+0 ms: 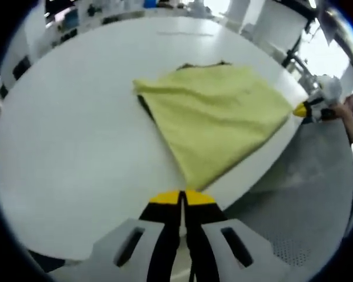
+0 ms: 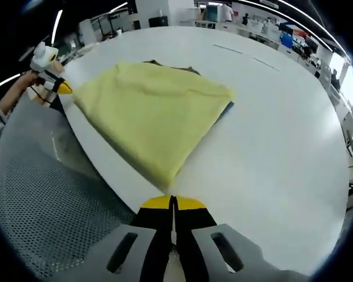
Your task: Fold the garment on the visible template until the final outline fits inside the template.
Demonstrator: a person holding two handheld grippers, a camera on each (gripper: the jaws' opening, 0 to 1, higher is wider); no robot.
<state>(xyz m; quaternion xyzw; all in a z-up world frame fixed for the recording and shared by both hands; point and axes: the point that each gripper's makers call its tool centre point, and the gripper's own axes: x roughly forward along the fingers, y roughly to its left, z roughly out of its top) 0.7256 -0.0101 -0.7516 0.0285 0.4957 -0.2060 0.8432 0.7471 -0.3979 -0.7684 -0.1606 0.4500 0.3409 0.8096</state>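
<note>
In the left gripper view, a yellow garment point(image 1: 217, 117) is seen lying folded on the white desk point(image 1: 76, 147), over a dark template point(image 1: 146, 108) of which only slivers show at its far and left edges. One corner of the garment is held at the desk's near edge by the left gripper point(image 1: 182, 197), whose fingers are pressed together, apparently on the cloth, while another corner is met by the right gripper point(image 1: 301, 109) along the same edge. A fold is judged to be in hand; next, both corners would need to be carried across together, so that the outline falls inside the template. In the right gripper view, the garment point(image 2: 150, 111) stretches away from the right gripper point(image 2: 173, 202), fingers together at its nearest corner, and the left gripper point(image 2: 63, 88) is seen at the other near-edge corner.
</note>
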